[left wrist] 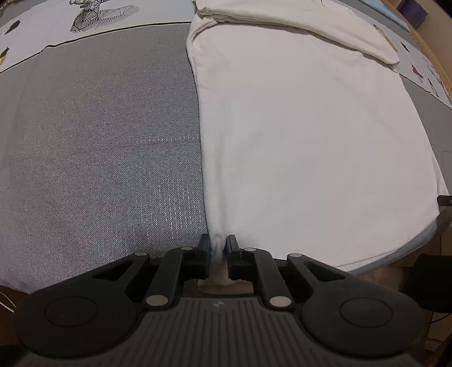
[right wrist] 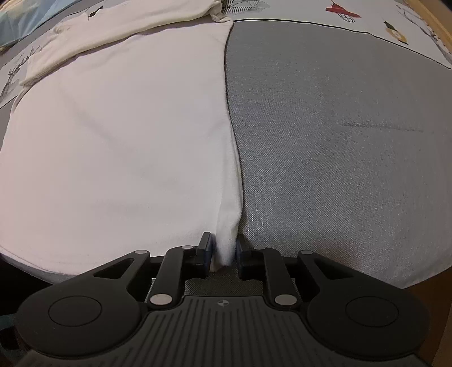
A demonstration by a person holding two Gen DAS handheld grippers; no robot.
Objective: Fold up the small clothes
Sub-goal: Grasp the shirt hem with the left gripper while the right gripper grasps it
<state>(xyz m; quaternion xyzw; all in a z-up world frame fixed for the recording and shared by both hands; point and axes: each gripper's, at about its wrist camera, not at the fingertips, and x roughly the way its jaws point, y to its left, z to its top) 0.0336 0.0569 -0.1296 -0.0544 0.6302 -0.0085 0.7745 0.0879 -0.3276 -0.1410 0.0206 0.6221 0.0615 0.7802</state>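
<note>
Nearest, left gripper [left wrist: 217,245] clamped on the near left corner of the white garment [left wrist: 305,135], right gripper [right wrist: 223,248] pinching its near right corner. Beyond, spread flat across the grey mat [left wrist: 107,146], sleeve [left wrist: 296,22] folded over at the far end. Farthest, printed white sheet [left wrist: 93,17].
</note>
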